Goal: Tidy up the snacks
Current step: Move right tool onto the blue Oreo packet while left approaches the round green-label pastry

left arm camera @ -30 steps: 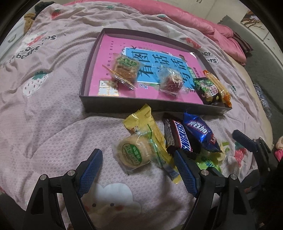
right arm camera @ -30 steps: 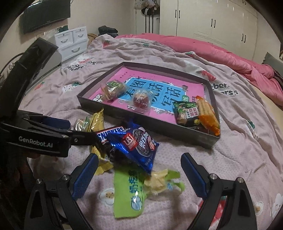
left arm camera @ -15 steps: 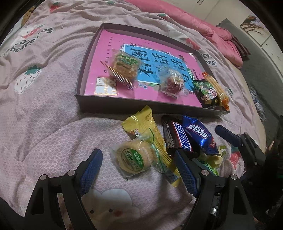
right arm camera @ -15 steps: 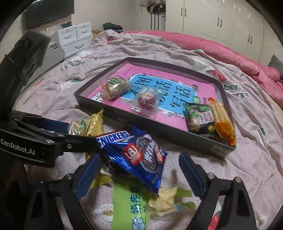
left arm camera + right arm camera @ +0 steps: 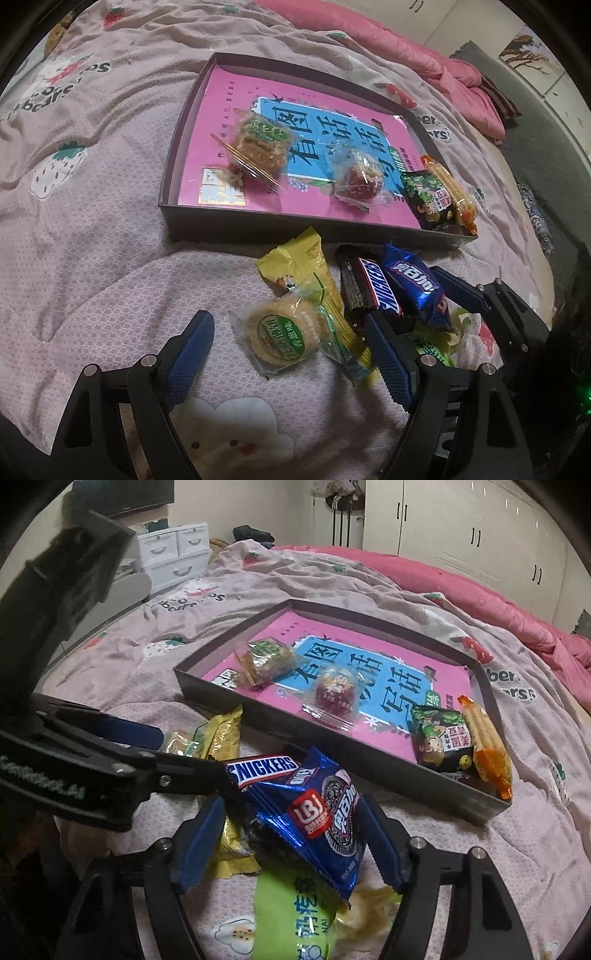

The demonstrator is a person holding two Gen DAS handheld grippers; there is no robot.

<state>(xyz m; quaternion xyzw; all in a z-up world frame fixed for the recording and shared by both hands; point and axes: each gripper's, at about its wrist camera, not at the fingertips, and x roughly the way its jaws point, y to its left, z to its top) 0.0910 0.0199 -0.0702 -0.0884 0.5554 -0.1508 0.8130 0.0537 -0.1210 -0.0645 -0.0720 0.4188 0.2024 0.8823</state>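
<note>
Loose snacks lie on the bedspread in front of a dark tray (image 5: 295, 225) (image 5: 369, 771). My left gripper (image 5: 288, 354) is open, low over the blanket, with a round biscuit packet (image 5: 284, 339) between its fingers, untouched. Beside it lie a yellow packet (image 5: 299, 258) and a Snickers bar (image 5: 369, 288) (image 5: 262, 768). My right gripper (image 5: 291, 845) straddles a blue Oreo packet (image 5: 314, 816) (image 5: 413, 284). Its jaws are closing and the pads stand close to the wrapper's edges without clearly pressing it. A green packet (image 5: 291, 915) lies under it.
Inside the tray lie a cracker packet (image 5: 262, 144), a red ball sweet (image 5: 358, 177), a dark green packet (image 5: 428, 199) and an orange packet (image 5: 450, 192). My left gripper (image 5: 192, 753) crosses the right wrist view's left side. A pink duvet (image 5: 480, 590) is behind.
My right gripper has moved forward over the blue Oreo packet and its jaws have narrowed around it. The left gripper has stayed open over the round biscuit packet.
</note>
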